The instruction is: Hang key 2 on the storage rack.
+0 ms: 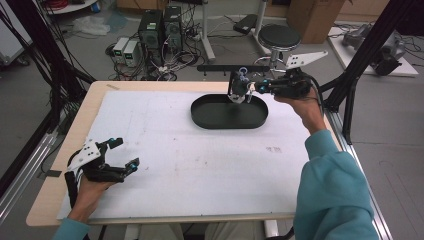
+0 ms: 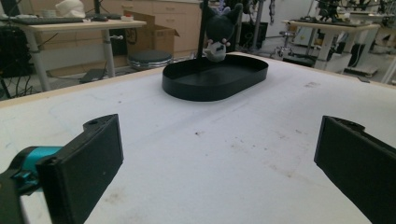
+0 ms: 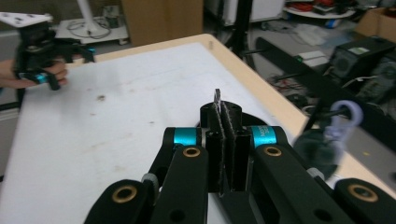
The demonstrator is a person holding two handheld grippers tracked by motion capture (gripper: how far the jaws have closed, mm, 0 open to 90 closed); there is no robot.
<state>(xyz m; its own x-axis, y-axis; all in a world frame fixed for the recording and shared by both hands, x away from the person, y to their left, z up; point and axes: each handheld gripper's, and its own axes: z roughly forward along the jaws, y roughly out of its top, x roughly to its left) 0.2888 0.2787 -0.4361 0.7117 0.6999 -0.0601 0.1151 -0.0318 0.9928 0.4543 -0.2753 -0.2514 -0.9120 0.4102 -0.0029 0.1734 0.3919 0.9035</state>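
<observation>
Small dark plush toy (image 1: 241, 89) partly masked by the right gripper (image 1: 239, 88) in the high view, blurred in the right gripper view – apparently hanging by its strap; one toy, one black oval tray (image 1: 210, 118), two grippers; right jaws pressed together, seemingly pinching the strap, toy above the tray's far right part; left gripper (image 1: 124, 153) spread wide, empty, near left over the table (image 1: 200, 165).
</observation>
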